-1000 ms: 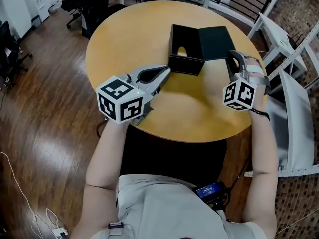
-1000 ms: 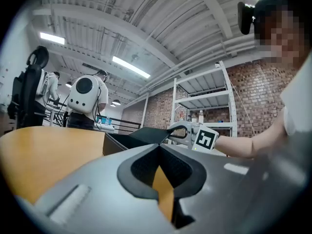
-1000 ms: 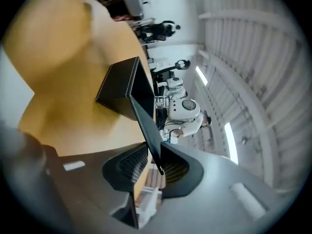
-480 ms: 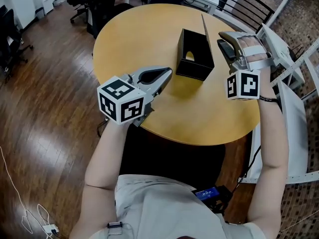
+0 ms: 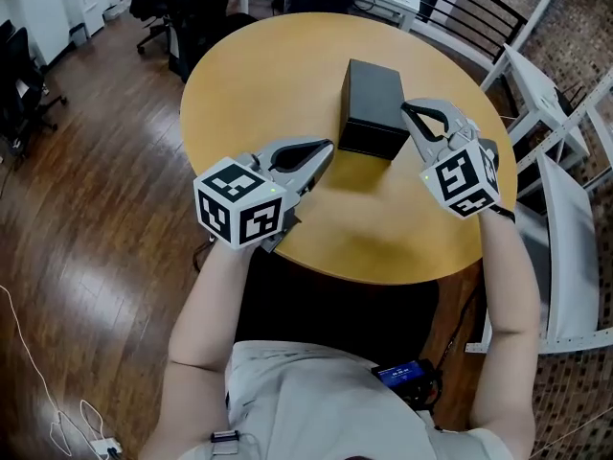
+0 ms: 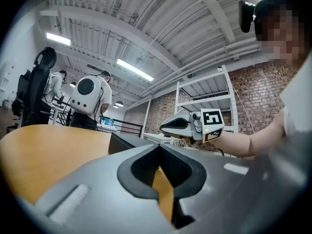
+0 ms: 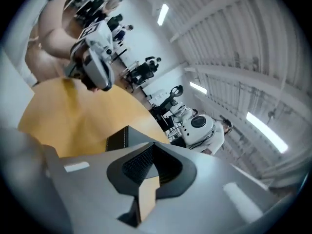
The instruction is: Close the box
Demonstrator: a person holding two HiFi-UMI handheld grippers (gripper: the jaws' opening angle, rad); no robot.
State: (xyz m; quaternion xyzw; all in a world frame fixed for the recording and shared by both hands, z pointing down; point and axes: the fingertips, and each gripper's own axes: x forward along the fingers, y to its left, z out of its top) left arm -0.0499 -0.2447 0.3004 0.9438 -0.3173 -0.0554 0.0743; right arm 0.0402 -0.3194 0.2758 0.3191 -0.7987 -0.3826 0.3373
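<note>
The black box (image 5: 375,106) stands on the round wooden table (image 5: 259,75) with its lid down flat on top. My right gripper (image 5: 408,113) is shut with nothing in it, and its tips are right beside the box's right side. My left gripper (image 5: 324,149) is also shut and empty, lying low on the table just left of the box's near corner. In the left gripper view the box (image 6: 122,143) shows past the closed jaws, with the right gripper (image 6: 183,126) beyond it. In the right gripper view a corner of the box (image 7: 119,138) shows, and the left gripper (image 7: 95,67) is across the table.
White metal frames (image 5: 551,161) stand close to the table's right edge. Black office chairs (image 5: 182,8) are at the far left on the wooden floor (image 5: 86,209). The table's near edge (image 5: 383,274) is just under my forearms.
The lid lay open to the right, then stood upright, and is now down on the box. My right gripper rose with it and came down at the box's right side. The left gripper barely moved.
</note>
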